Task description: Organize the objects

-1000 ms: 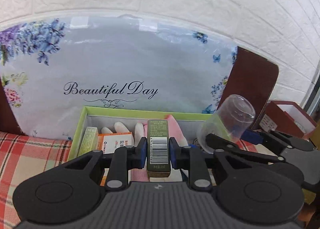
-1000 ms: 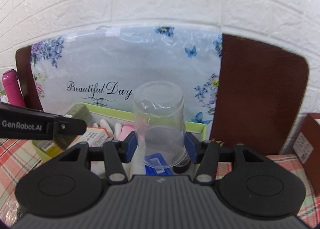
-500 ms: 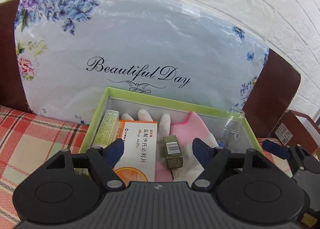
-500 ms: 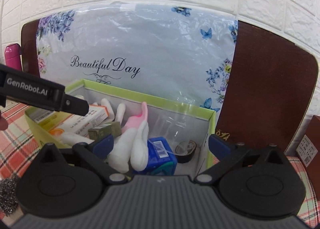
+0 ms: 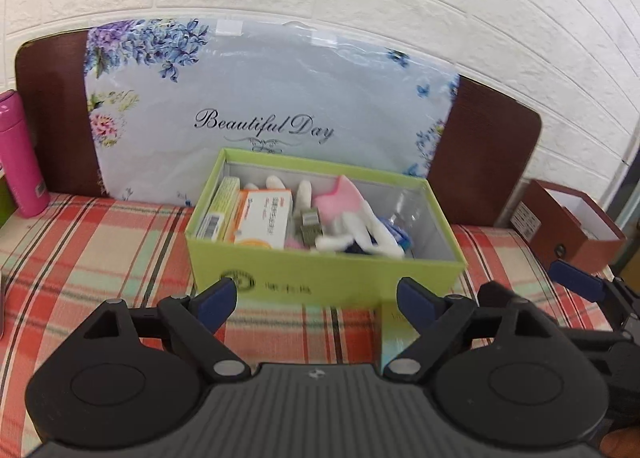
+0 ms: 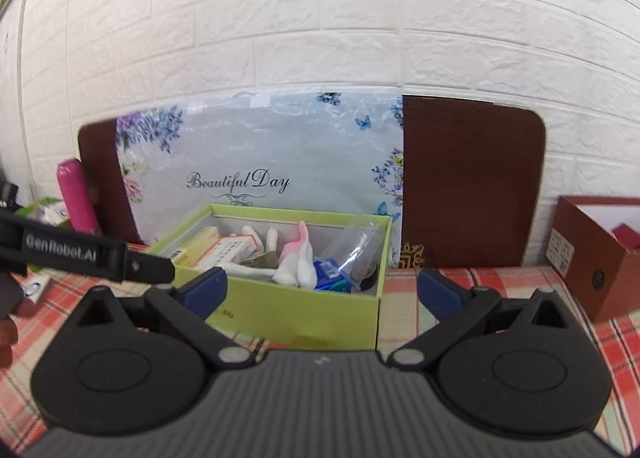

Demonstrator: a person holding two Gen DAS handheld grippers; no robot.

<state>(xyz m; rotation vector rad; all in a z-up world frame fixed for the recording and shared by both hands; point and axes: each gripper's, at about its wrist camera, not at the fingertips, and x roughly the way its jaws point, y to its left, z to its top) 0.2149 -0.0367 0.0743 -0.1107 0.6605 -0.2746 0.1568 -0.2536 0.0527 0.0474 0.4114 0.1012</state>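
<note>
A green box (image 5: 320,278) stands on the plaid cloth in front of both grippers; it also shows in the right wrist view (image 6: 304,310). Inside lie an orange-and-white medicine box (image 5: 264,222), a small olive box (image 5: 310,226), white and pink gloves (image 5: 348,214) and a clear plastic cup (image 6: 356,238) at the right end. My left gripper (image 5: 316,304) is open and empty, a little short of the box's front wall. My right gripper (image 6: 320,288) is open and empty, also short of the box.
A floral "Beautiful Day" bag (image 5: 256,114) leans on a brown board against the white brick wall. A pink bottle (image 5: 20,162) stands at the left. A brown open box (image 6: 600,254) sits at the right. Plaid cloth (image 5: 100,250) covers the surface.
Both grippers opened and pulled back from the green box. The olive box left my left gripper and the clear cup left my right; both now lie in the green box.
</note>
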